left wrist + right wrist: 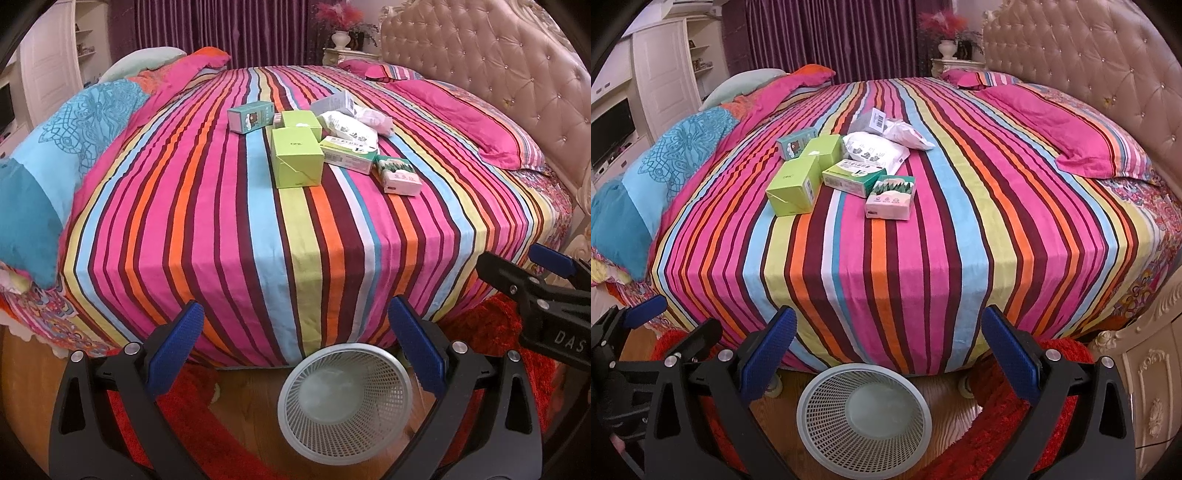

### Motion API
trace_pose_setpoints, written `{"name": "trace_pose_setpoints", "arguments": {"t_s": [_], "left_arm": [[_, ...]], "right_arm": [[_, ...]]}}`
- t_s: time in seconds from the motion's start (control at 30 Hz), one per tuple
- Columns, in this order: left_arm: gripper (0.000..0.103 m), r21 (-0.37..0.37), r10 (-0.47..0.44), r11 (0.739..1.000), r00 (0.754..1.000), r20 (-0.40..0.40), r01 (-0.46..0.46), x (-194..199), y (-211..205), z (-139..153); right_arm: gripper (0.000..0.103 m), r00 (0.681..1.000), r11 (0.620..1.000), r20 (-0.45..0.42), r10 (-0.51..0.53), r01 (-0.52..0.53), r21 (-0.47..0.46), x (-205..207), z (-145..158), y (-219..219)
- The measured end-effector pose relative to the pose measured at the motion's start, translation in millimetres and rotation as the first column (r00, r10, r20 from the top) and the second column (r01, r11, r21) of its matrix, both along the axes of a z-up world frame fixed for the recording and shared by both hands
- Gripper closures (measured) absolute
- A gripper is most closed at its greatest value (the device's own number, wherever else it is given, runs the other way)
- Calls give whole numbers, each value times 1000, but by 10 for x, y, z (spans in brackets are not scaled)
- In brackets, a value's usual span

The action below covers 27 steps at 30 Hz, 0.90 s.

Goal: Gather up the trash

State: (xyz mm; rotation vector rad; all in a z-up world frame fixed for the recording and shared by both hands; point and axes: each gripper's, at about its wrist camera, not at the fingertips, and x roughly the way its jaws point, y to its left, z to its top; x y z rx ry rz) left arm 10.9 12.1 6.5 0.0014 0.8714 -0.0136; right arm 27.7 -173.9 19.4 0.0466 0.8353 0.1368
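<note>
A cluster of trash lies mid-bed: a large green box, a second green box, a teal box, a green-white carton, a pink tissue pack, white plastic packs and a grey package. A white mesh basket stands empty on the floor at the bed's foot. My left gripper and right gripper are open and empty, above the basket, well short of the trash.
The striped bed has pink pillows at the right and a blue quilt at the left. A padded headboard is on the right, a red rug beneath. The other gripper shows at each view's edge.
</note>
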Motion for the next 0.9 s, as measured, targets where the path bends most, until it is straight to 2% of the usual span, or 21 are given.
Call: {"name": "trace_pose_setpoints", "arguments": {"t_s": [0.57, 0.8, 0.9], "left_arm": [[6, -4, 38, 999, 998, -41, -38, 412, 63, -140], [6, 11, 50, 999, 998, -43, -50, 673, 57, -205], [6, -8, 55, 998, 998, -37, -56, 799, 86, -211]], "right_arm": [[8, 998, 999, -60, 2, 0, 41, 294, -149, -37], [8, 999, 999, -42, 20, -18, 48, 477, -156, -1], [8, 999, 998, -33, 21, -19, 57, 609, -172, 5]]}}
